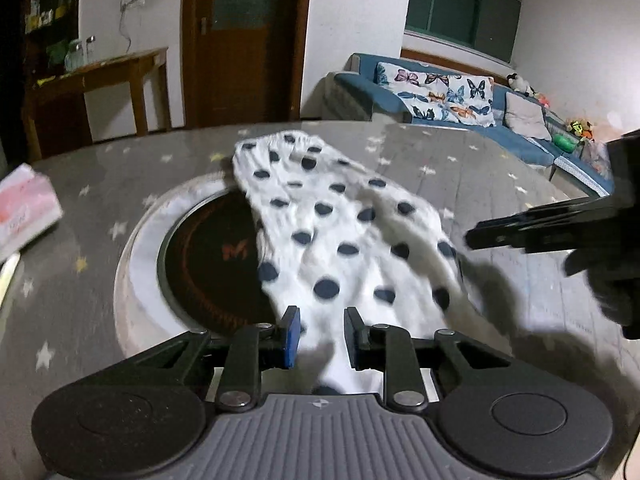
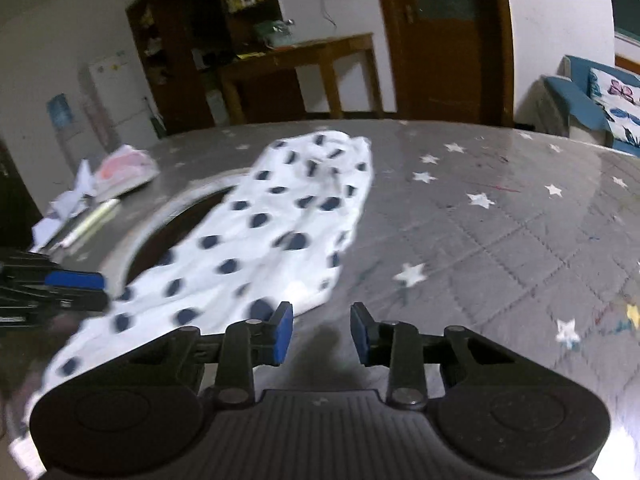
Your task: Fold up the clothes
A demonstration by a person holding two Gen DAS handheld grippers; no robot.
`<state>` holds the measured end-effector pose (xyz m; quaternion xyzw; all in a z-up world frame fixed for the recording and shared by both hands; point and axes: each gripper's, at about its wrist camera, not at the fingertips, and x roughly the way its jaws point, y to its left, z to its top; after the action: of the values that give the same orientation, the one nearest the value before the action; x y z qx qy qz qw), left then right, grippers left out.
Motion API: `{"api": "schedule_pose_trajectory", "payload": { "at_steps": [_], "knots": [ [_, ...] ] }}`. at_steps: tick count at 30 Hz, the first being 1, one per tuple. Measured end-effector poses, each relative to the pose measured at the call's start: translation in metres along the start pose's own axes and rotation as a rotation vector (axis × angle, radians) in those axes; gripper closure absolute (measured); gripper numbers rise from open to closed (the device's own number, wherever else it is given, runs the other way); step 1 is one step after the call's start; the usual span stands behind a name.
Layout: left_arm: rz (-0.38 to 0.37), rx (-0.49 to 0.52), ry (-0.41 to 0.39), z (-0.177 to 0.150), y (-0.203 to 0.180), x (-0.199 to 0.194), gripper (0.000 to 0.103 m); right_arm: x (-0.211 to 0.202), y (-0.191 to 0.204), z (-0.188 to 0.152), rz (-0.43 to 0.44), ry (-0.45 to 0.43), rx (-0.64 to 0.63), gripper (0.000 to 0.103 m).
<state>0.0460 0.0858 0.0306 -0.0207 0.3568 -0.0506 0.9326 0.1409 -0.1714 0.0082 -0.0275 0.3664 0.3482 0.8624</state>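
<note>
Polka-dot garment (image 1: 340,236) sprawled on star-print table (image 1: 500,184), partly over round inset cooktop (image 1: 216,256). Left gripper (image 1: 322,338) straddling cloth, pads apart, not pinching. Right gripper (image 2: 322,332) gapped, empty, beside hem. Best to pinch corners squarely before lifting. Right view alone showing scattered papers (image 2: 68,204).

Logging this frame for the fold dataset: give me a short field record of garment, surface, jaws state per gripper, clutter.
garment: white polka-dot garment, lying crumpled, partly over the round inset
surface: grey star-print tablecloth
round inset: dark disc set in the table
left gripper: jaws apart, cloth between them, pads not pressing it
right gripper: jaws apart, nothing between them, beside the garment's near edge
clutter: tissue pack on the table's left side
</note>
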Motion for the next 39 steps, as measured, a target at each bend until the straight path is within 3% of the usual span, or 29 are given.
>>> {"api": "schedule_pose_trajectory", "payload": {
  "at_steps": [3,10,18,21,26,34,39],
  "knots": [
    [0.013,0.029,0.006,0.013,-0.006,0.015,0.077,0.02,-0.009,0.004,-0.014,0.02,-0.024,0.074],
    [-0.001,0.07,0.051,0.019,-0.014,0.047,0.077,0.016,-0.008,0.006,0.152,-0.018,-0.069,0.074],
    [-0.003,0.088,0.083,0.014,-0.018,0.06,0.076,0.034,-0.012,0.011,0.191,-0.007,-0.092,0.074],
    [0.001,0.099,0.089,0.012,-0.018,0.062,0.076,0.037,-0.011,0.01,0.211,0.004,-0.087,0.09],
    [-0.007,0.115,0.096,0.006,-0.018,0.062,0.076,0.021,-0.012,0.007,0.134,-0.003,-0.102,0.099],
    [-0.081,0.137,0.086,-0.004,-0.027,0.049,0.076,-0.011,-0.011,-0.014,0.04,0.036,-0.117,0.099],
    [-0.141,0.229,0.08,-0.02,-0.045,0.032,0.074,-0.034,-0.007,-0.029,0.004,0.088,-0.092,0.097]
  ]
}}
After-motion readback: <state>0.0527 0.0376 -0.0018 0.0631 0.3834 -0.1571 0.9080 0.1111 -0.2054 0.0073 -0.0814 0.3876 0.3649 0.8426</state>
